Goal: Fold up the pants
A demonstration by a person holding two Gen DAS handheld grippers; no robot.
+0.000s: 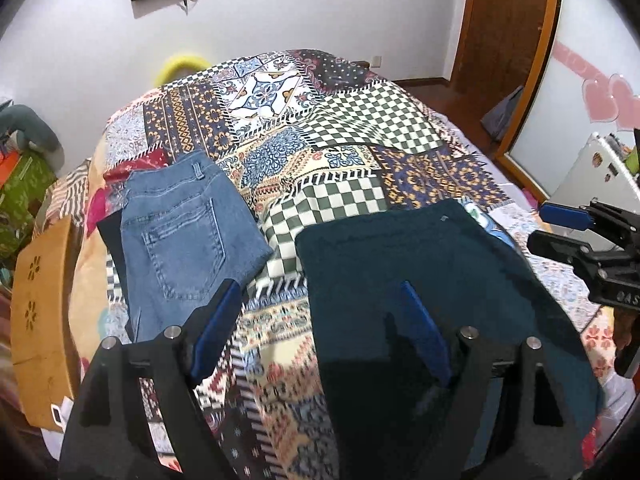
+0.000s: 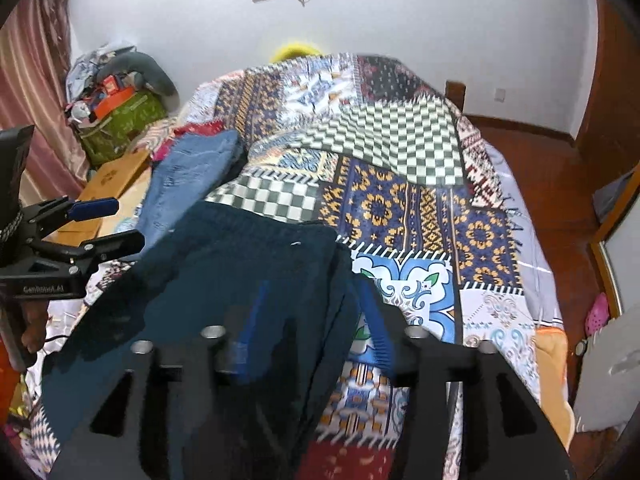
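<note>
Dark teal pants [image 1: 432, 280] lie flat on the patterned bedspread [image 1: 320, 128], waistband toward the far side; they also show in the right wrist view [image 2: 224, 280]. My left gripper [image 1: 320, 328] is open and empty, hovering over the pants' left edge. My right gripper [image 2: 312, 320] is open and empty above the pants' right edge; it also shows at the right of the left wrist view [image 1: 560, 228]. The left gripper appears at the left of the right wrist view [image 2: 116, 224].
Folded blue jeans [image 1: 188, 236] lie on a dark garment at the bed's left side, also in the right wrist view [image 2: 184, 176]. A wooden chair back [image 1: 40, 320] stands left of the bed. A green box [image 2: 120, 124] with clutter sits by the wall.
</note>
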